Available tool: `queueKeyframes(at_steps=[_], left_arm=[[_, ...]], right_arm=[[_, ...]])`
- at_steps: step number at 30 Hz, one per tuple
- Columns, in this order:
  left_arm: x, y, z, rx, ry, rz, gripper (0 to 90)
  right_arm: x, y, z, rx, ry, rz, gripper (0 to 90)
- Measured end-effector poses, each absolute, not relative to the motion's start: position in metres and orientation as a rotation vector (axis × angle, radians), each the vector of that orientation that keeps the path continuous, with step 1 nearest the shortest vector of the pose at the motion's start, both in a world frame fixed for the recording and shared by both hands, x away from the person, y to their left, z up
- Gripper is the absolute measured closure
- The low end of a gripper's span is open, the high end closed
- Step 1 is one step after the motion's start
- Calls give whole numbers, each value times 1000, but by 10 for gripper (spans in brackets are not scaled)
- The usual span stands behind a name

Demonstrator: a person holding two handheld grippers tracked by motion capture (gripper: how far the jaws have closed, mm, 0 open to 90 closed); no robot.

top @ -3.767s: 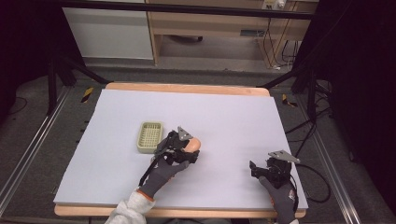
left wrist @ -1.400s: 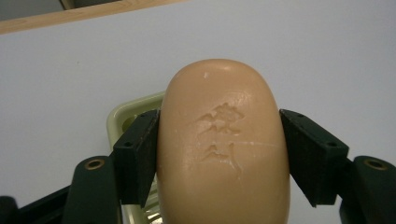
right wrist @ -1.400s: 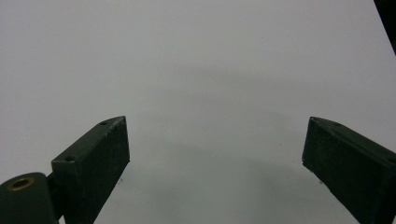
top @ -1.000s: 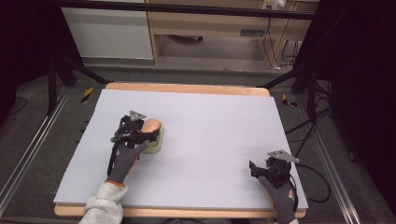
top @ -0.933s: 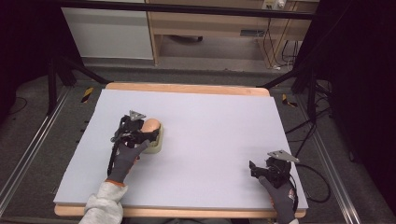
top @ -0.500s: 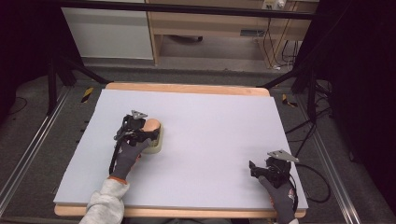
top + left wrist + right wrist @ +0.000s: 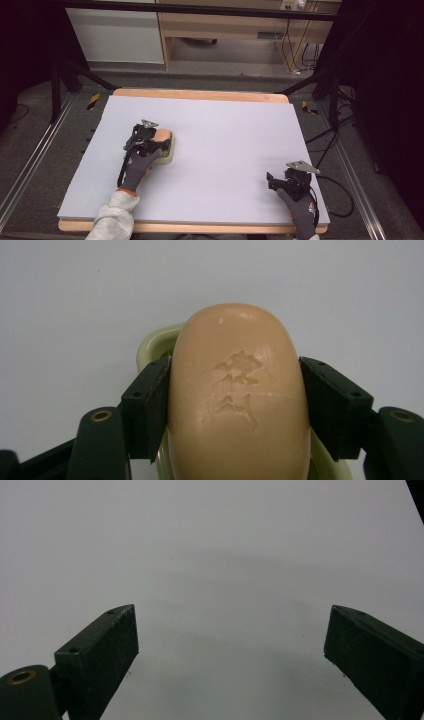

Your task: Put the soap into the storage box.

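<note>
A peach-coloured soap bar (image 7: 237, 390) with stamped characters sits clamped between the two black pads of my left gripper (image 7: 235, 405), which is shut on it. Under and behind the bar lies a pale green soap dish (image 7: 152, 342); whether the bar touches it I cannot tell. In the high view the left gripper (image 7: 159, 139) holds the soap (image 7: 163, 134) over the dish (image 7: 170, 153) at the table's left middle. My right gripper (image 7: 272, 181) rests near the front right corner, and its jaws (image 7: 230, 645) stand wide open over bare surface.
The table (image 7: 240, 130) has a pale grey top with a wooden rim. Cables trail off its right edge near the right gripper. Dark stands and a rail flank the table on both sides.
Since 3.8 s ago my left gripper has carried the soap leftward from beside the dish to over it. Over the last second it has barely shifted. The right gripper has stayed put.
</note>
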State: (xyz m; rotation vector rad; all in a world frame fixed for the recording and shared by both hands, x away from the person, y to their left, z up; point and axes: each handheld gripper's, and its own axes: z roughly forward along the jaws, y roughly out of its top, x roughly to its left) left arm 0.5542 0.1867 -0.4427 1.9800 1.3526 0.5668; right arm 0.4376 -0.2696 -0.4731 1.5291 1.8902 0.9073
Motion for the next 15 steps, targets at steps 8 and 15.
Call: queueKeyframes(at_steps=[8, 15], left_arm=[[556, 186, -448, 1993, 1362, 560, 315], [555, 182, -450, 2007, 1361, 559, 315]], right_arm=[[438, -269, -473, 1530, 1890, 907, 76], [438, -269, -473, 1530, 1890, 906, 76]])
